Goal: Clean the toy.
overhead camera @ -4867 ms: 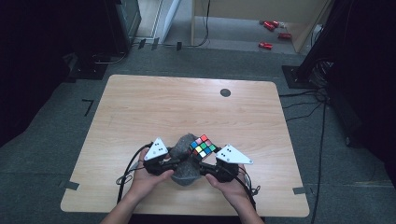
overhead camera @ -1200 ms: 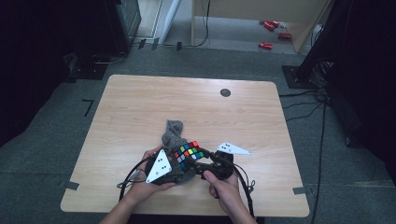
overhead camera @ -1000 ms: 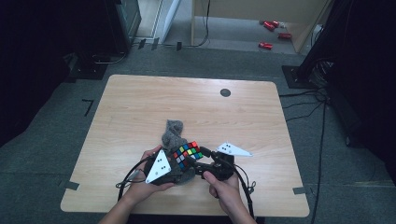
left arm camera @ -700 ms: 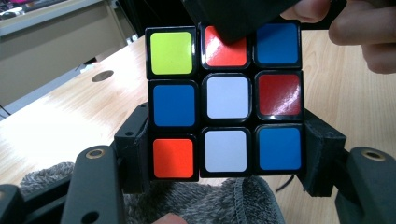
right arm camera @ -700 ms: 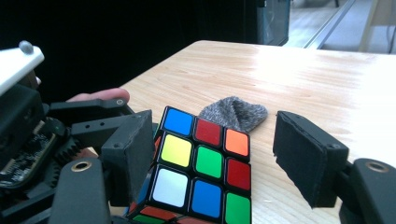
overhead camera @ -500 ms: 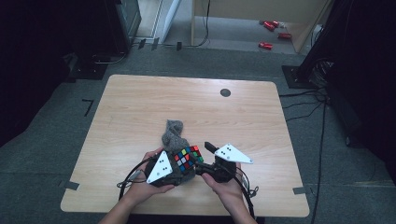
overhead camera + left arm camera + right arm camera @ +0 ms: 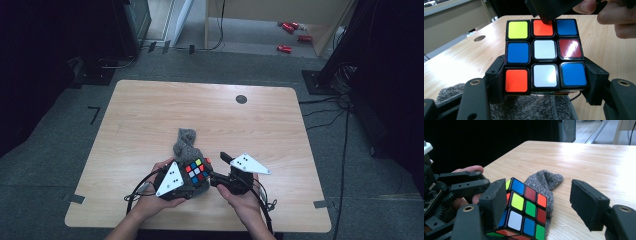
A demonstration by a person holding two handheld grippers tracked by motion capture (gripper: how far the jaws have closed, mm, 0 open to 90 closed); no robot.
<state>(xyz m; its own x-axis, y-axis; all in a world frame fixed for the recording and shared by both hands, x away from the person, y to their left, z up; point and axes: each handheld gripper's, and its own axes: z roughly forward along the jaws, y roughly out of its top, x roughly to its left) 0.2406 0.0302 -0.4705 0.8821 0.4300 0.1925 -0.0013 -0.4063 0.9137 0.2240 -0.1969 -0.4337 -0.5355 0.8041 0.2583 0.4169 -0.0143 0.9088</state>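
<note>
Since the earliest look, both hands have drawn back toward the near edge of the table [image 7: 150, 110], bringing the puzzle cube [image 7: 197, 172] with them, so the grey knitted sock [image 7: 185, 142] that was bunched under the grippers now lies stretched out just behind the cube. Over the last second the hands themselves hold their place. From above, the cube sits low over the near middle of the wooden top, between the person's two hands, with the sock touching it on the far side. The left gripper [image 7: 544, 82] has the cube clamped: in the left gripper view its two black pads press the bottom layer from either side, the face toward the camera showing yellow, orange, blue, white and red squares, with the sock's grey weave directly beneath. The right gripper [image 7: 537, 202] has just been narrowing its jaws, yet they are not gripping: in the right gripper view one pad lies against the cube's corner at the left, while the other pad stands well apart over bare wood, with most of the cube in the gap between them. The left gripper view also shows a black pad of that right gripper touching the cube's top orange square, and fingers [image 7: 619, 18] of the person's right hand beside it.
</note>
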